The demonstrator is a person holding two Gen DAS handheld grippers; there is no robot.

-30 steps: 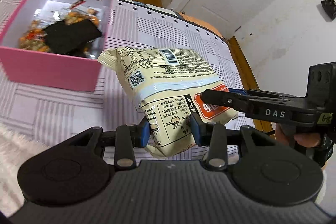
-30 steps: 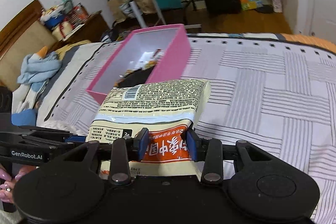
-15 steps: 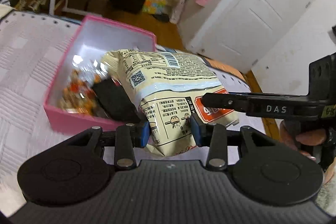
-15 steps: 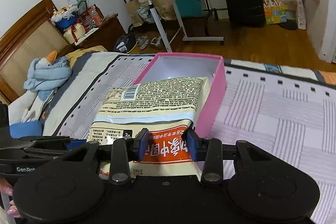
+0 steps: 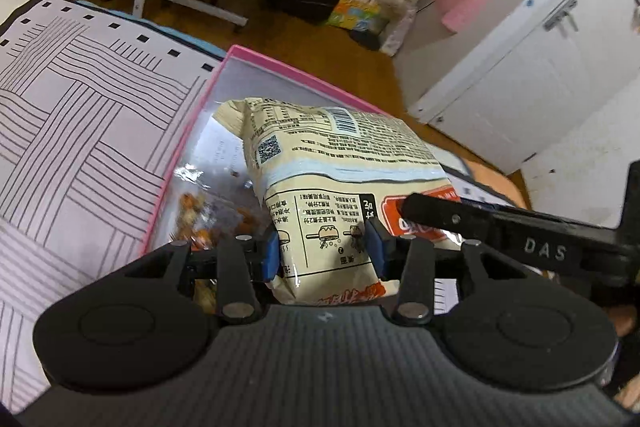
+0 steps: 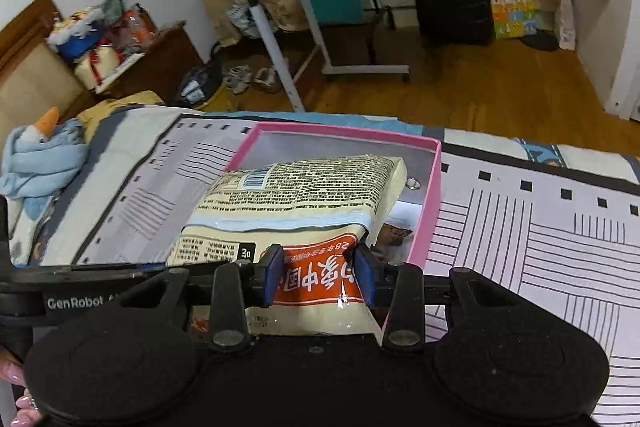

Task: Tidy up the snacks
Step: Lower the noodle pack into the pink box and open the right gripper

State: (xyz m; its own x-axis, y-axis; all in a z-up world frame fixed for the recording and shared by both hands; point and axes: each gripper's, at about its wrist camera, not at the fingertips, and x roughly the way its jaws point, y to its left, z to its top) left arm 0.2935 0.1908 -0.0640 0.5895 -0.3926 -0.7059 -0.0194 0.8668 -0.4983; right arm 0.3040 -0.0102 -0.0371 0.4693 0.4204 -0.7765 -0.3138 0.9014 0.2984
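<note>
Two tools share one wide packet (image 5: 340,163), each pinching a near corner to keep it level over the pink box (image 6: 434,195) on the bed. Left tool (image 5: 325,253): jaws opening, packet between them, pads apparently touching. Right tool (image 6: 319,277): clamped on the orange panel. Loose snacks (image 5: 192,211) lie beneath.

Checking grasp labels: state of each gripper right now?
Left gripper: jaws opening, cream snack bag still between the pads.
Right gripper: shut on the cream snack bag's orange end.
</note>
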